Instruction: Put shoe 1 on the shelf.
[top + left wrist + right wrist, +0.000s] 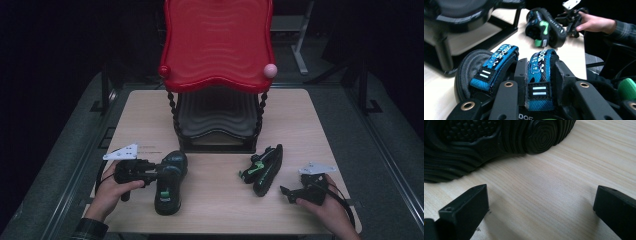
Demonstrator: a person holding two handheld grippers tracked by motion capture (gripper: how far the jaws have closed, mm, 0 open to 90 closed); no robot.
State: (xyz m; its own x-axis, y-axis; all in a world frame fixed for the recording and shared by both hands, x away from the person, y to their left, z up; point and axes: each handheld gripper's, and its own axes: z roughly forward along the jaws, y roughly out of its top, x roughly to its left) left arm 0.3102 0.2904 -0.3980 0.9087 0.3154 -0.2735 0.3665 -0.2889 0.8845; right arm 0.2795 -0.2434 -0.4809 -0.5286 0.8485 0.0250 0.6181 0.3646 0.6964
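A black shoe with blue woven straps [499,56] sits at the table's left front, seen from above as a dark shoe [169,192] with a green mark. My left gripper [156,173] is shut on it, its jaws pinching one blue strap [540,67]. A second black shoe with green accents [264,170] lies on its side to the right [546,27]. Its ribbed sole [486,140] faces my right gripper [541,202], which rests low over the table with its jaws wide open and nothing between them. That gripper [289,193] sits just right of the shoe.
A two-tier rack stands at the back middle of the wooden table [300,115]: a red wavy top shelf [217,45] with a pink knob [270,70] over a black lower shelf [217,117]. Bare wood lies between the two shoes.
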